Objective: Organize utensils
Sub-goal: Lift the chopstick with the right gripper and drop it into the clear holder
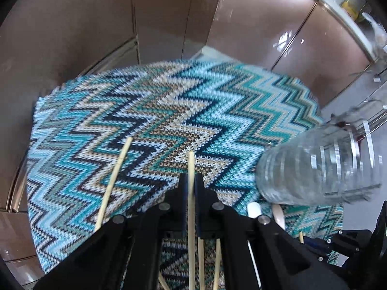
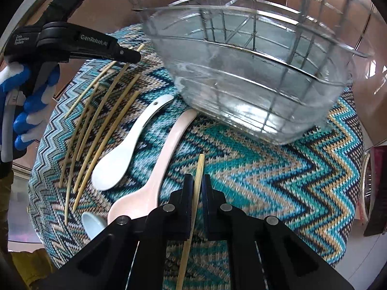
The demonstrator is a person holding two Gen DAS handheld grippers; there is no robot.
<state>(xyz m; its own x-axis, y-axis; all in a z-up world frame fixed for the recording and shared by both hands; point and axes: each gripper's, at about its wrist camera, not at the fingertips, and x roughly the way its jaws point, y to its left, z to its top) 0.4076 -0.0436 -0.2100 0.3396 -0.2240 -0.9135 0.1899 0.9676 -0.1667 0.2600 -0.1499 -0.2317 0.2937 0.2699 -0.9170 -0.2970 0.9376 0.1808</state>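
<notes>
Two printed markings can be read, both in the right wrist view and both in pale lettering on the black plastic hand-held left gripper (image 2: pixel 135 56) above the zigzag-patterned knitted blue-green cloth (image 2: pixel 266 169). Along its arm, near the pivot: "GenRobot.AI". On its rear body, farther from the cloth: "Data Acquisition System", set in three short lines. No other legible text found.

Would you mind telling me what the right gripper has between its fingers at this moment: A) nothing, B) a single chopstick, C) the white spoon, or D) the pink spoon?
B: in the right wrist view the right gripper is closed on one chopstick, while the white spoon and pink spoon lie on the cloth.
</notes>
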